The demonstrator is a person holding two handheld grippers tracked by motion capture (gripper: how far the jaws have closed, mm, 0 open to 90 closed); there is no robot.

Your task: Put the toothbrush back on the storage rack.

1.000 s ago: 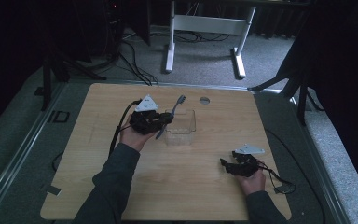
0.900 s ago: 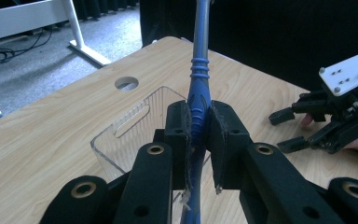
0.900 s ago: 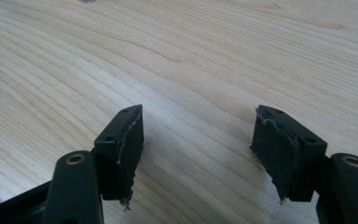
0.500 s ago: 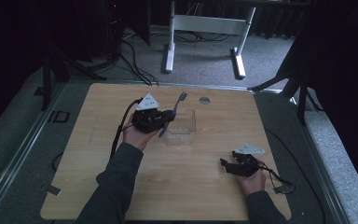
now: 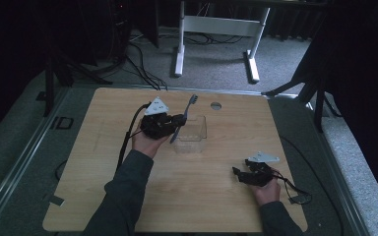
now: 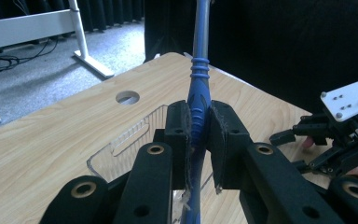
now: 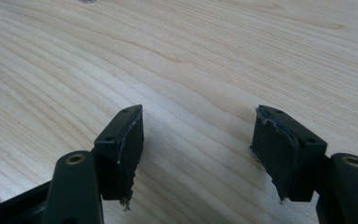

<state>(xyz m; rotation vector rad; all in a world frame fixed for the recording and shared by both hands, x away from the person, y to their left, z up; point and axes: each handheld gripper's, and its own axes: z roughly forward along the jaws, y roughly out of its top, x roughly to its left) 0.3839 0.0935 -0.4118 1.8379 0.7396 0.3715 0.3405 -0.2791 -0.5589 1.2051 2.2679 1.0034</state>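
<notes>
A blue toothbrush [image 6: 197, 107] with a grey upper stem stands nearly upright, clamped between the pads of my left gripper [image 6: 198, 122]. From above, the left gripper [image 5: 179, 120] holds the toothbrush [image 5: 184, 117] slanted over the left edge of a clear plastic tray [image 5: 195, 138] on the wooden table [image 5: 98, 147]. My right gripper [image 7: 198, 140] hangs low over bare wood with its jaws wide apart and nothing between them. In the high view the right gripper [image 5: 236, 172] rests near the table's front right, apart from the tray.
A round cable hole [image 5: 216, 105] sits in the table behind the tray. A white desk frame [image 5: 216, 29] stands on the carpet beyond the far edge. Cables trail from both grippers. In the left gripper view the right gripper [image 6: 340, 135] shows at the far right.
</notes>
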